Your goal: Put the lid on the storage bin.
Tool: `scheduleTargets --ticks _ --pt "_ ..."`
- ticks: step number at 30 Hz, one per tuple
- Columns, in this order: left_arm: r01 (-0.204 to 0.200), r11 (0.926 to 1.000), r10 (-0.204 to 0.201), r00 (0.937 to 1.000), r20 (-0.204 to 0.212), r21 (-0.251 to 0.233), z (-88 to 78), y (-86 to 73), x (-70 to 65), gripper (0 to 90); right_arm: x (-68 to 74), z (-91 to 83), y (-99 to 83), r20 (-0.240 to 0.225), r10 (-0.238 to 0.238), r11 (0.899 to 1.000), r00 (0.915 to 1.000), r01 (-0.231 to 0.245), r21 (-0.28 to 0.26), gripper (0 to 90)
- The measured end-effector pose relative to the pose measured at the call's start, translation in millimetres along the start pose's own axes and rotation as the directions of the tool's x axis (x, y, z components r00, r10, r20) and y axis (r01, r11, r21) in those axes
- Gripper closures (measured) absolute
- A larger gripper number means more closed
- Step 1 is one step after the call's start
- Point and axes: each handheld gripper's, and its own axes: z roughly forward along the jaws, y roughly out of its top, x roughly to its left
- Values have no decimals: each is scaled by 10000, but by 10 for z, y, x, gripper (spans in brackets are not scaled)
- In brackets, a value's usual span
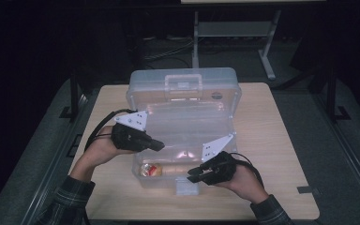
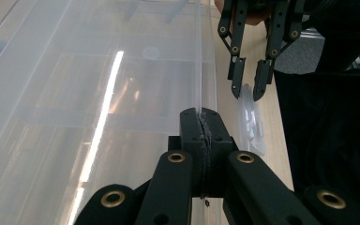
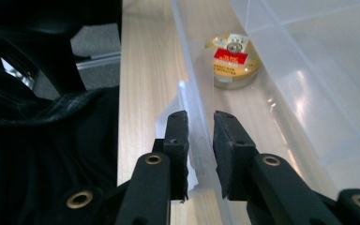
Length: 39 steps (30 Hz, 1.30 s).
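Observation:
A clear plastic toolbox (image 1: 138,101) stands open on the wooden table, its lid (image 1: 183,77) upright at the back. My left gripper (image 1: 161,146) (image 2: 201,115) is shut on a thin clear wall edge of the box (image 2: 206,70) near its left front. My right gripper (image 1: 191,176) (image 3: 200,117) (image 2: 247,86) straddles the front rim (image 3: 183,56) just beside the clear latch (image 1: 187,187) (image 2: 252,126), jaws closed onto the rim. A round tin with a red label (image 1: 150,169) (image 3: 232,63) lies on the box floor at the front left.
The table (image 1: 272,140) has bare wood to the left and right of the box. A grey metal stand (image 1: 267,51) rises on the floor beyond the far edge. Plaid sleeves (image 1: 70,197) enter from the bottom.

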Motion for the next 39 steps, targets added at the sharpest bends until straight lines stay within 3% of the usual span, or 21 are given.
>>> scheduleTargets --ticks 11,20,31,39 --pt "19 10000 -19 10000 12 -23 8 -17 -24 898 71 -206 46 -316 192 9960 9993 -219 -863 758" --pt "30 10000 -30 10000 12 -41 15 -25 -38 897 168 -466 51 -366 103 9893 9993 -155 -1451 851" --pt "14 10000 -14 10000 35 -47 27 -46 -62 898 145 -792 0 260 250 9775 9994 -190 -2102 883" --pt "17 10000 -16 10000 69 -62 43 -65 -83 897 57 -1015 -65 826 730 9616 9939 -482 -2702 898"
